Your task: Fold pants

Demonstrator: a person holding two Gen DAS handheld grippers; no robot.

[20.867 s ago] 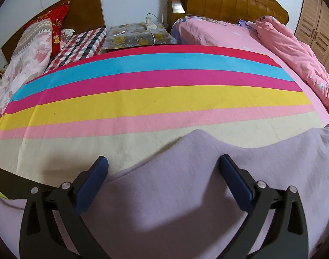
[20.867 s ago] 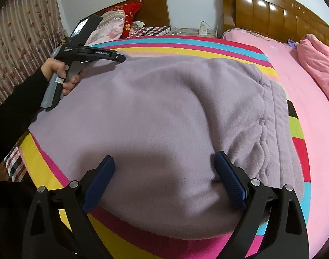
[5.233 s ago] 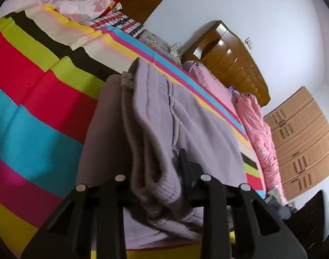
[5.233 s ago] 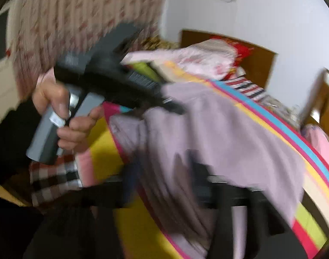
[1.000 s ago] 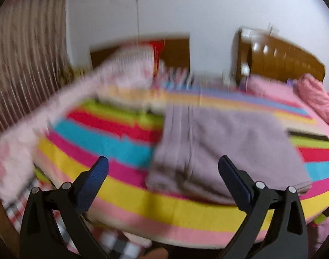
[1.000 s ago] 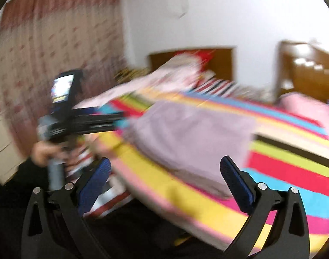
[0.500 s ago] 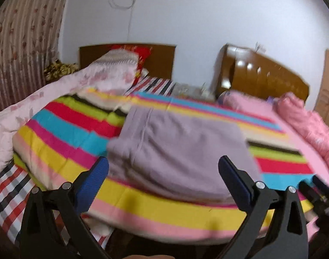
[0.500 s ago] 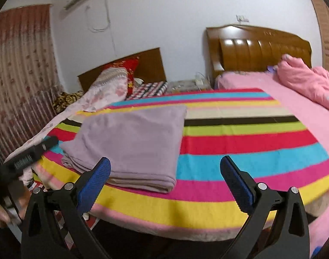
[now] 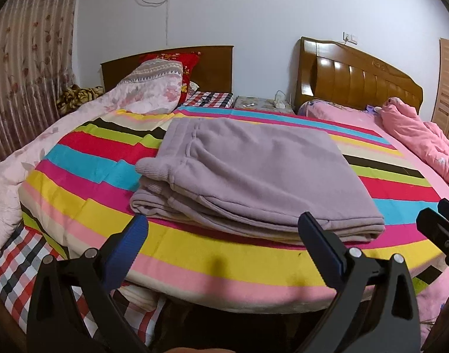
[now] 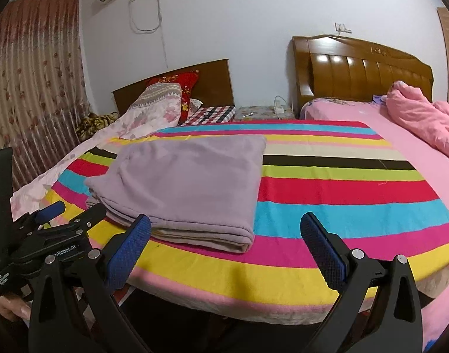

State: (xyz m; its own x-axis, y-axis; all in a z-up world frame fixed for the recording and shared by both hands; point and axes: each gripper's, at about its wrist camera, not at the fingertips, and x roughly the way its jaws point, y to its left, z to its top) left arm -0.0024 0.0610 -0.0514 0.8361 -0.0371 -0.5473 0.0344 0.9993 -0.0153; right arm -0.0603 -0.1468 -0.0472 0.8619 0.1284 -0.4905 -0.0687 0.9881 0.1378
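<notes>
The lilac pants [image 9: 254, 173] lie folded in a flat stack on the striped blanket [image 9: 83, 206], near its front edge; they also show in the right wrist view [image 10: 189, 182]. My left gripper [image 9: 224, 235] is open and empty, held back from the bed in front of the stack. My right gripper [image 10: 224, 235] is open and empty, off the bed edge, right of the stack. The left gripper [image 10: 68, 214] also shows in the right wrist view at lower left, and the right gripper's fingers [image 9: 442, 223] at the right edge of the left wrist view.
A pink floral quilt [image 9: 77, 117] and pillows lie at the left. A second bed with a pink sheet and a pink duvet [image 10: 418, 114] stands at the right. A nightstand [image 9: 259, 104] sits between the wooden headboards. Curtains [image 10: 33, 73] hang at the far left.
Both grippers have drawn back from the bed and steadied; the views are no longer blurred. The folded pants lie still on the blanket.
</notes>
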